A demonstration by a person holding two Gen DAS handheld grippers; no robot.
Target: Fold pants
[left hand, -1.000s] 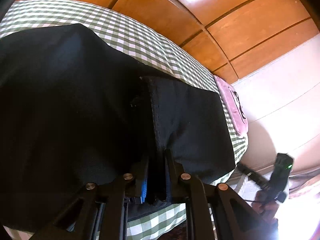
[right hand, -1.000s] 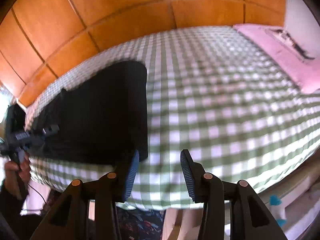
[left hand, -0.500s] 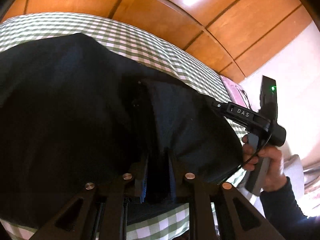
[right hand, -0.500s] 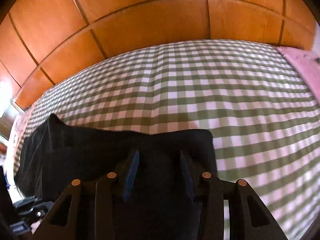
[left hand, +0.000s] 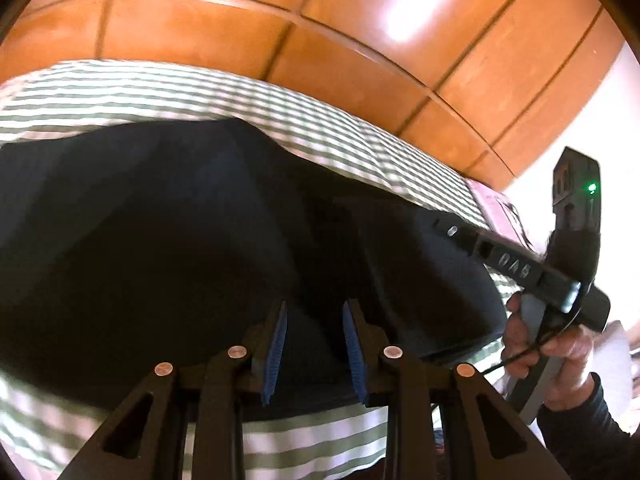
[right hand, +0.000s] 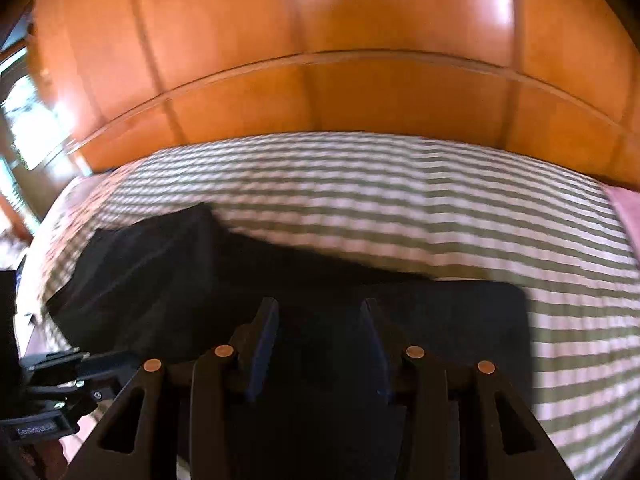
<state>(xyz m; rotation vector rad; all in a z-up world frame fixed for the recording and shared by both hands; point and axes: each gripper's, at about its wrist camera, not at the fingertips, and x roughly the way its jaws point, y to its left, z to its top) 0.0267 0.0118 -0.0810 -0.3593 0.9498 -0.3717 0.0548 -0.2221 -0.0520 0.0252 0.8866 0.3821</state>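
Pants (left hand: 168,240) look soft, floppy, light-ish; best pinched at hem/edge w/ both grippers (fabric sags otherwise). Left gripper (left hand: 314,350) jaws opening, nothing pinched; right gripper (right hand: 320,344) jaws spread over cloth, no grip.

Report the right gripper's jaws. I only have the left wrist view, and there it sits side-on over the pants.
Observer: The right gripper has its jaws apart. The pants lie under them, with no cloth visibly pinched.
Operator: Give me the pants' edge on that side.
Observer: It is a straight edge with a square corner, just right of the fingers.
Operator: Say what lies beyond it.
Observer: Only checked sheet, with a pink cloth at the far right.
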